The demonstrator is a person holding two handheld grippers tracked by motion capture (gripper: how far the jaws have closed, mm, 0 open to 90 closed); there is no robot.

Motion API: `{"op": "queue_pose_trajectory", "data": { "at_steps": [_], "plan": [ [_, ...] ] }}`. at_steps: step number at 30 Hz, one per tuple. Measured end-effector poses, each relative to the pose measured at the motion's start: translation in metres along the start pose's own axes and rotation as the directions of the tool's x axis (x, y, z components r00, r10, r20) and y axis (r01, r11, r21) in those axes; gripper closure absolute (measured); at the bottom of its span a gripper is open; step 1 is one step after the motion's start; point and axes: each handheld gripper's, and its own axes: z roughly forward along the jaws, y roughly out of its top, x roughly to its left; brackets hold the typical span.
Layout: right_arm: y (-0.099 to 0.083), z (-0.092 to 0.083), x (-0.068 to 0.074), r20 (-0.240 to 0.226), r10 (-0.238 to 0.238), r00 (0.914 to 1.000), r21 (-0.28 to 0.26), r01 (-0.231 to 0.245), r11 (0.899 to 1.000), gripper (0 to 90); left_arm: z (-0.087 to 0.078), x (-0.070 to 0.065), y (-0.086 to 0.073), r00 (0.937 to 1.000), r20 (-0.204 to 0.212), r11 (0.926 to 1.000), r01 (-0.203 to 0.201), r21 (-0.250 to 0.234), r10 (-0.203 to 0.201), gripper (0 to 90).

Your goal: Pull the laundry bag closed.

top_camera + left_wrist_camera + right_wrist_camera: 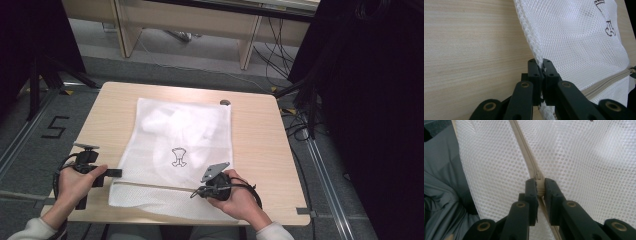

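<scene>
A white mesh laundry bag (177, 150) lies flat on the table (255, 140), covering most of its middle, with white cloth showing faintly through the net and a small dark printed figure (178, 157) at about the bag's centre. A beige zipper (150, 185) runs across the bag near its 6 o'clock edge, roughly parallel to the table's near side.

The left gripper (116, 173) sits at the bag's 9 o'clock side, low down, held in the person's left hand (77, 182). In the left gripper view its jaws are pressed together on the bag's stitched side seam (530, 37) (the seam runs straight up out of the pinch), with bare table wood on one side and the net on the other; the zipper crosses that view toward the lower right edge.

The right gripper (196, 192) is at about 5 o'clock of the bag's centre, held in the right hand (240, 197), its grey three-cornered plate (215, 171) tilted upward. In the right gripper view the jaws are closed narrow on the zipper slider (539, 182), the pale tab caught between the pads, and the zipper line runs away from them toward the top of that view. Grey fabric, apparently the person's clothing, shows beyond the bag's edge there.

A small dark round object (225, 102) rests on the table just past the bag's far right corner, at about 1 o'clock.
</scene>
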Motion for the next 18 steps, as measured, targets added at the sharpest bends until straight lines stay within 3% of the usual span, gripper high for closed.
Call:
{"op": "queue_pose_trajectory", "data": {
  "at_steps": [11, 18],
  "plan": [
    [-0.012, -0.009, -0.004, 0.015, 0.038, 0.9992, -0.002, -0.038, 0.999, 82.5, 0.001, 0.000, 0.000, 1.0000, 0.000, 1.0000, -0.001, 0.000, 0.001, 86.1],
    [-0.018, -0.012, -0.007, 0.019, 0.025, 0.9995, -0.009, -0.025, 1.000, 82.4, 0.000, 0.000, 0.000, 1.0000, -0.001, 1.0000, -0.001, 0.000, 0.001, 86.1]
  ]
}}
